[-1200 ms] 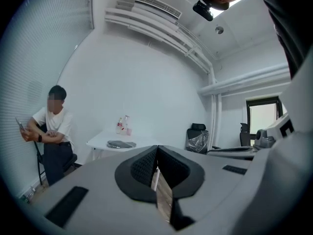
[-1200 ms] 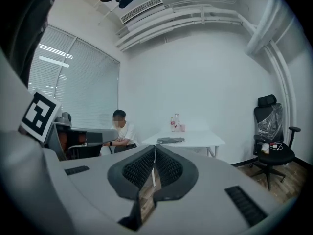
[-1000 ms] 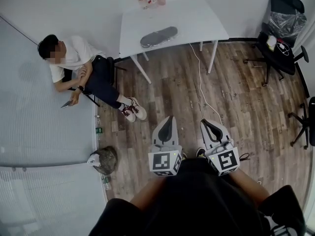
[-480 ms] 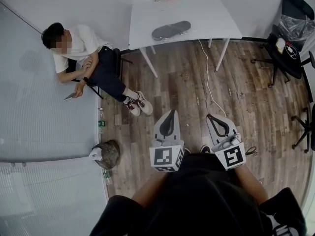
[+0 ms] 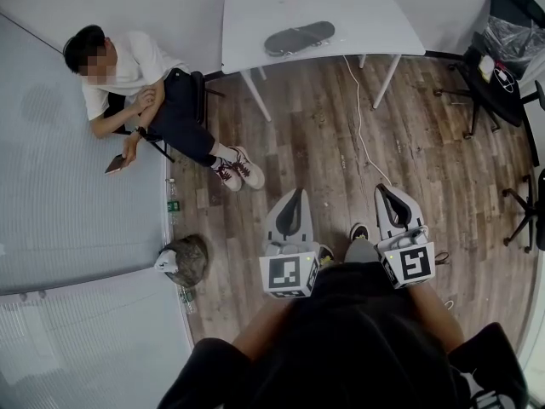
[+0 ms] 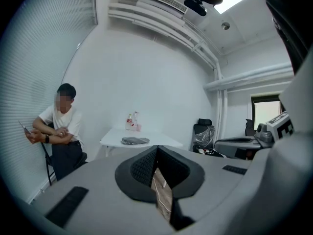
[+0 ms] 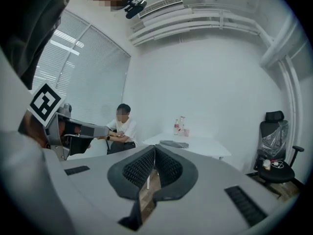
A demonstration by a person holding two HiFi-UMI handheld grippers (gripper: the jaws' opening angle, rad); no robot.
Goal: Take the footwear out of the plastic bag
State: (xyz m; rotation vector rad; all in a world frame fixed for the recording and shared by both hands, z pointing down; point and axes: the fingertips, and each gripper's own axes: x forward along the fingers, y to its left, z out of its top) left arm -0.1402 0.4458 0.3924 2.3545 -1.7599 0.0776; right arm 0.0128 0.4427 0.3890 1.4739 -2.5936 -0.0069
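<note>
Jaws together and empty on both the left gripper (image 5: 295, 196) and the right gripper (image 5: 385, 191), each well short of the table (image 5: 375, 24). A dark bag (image 5: 298, 37), apparently holding footwear, lies flat on the table.

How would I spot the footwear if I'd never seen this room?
Find the white table against the far wall. The bagged footwear lies near its front edge: flat, long, dark grey, unlike the upright bottles at the back.

L tongs (image 6: 157, 148) closed (nothing btwn), table (image 6: 164, 138) ahead.
</note>
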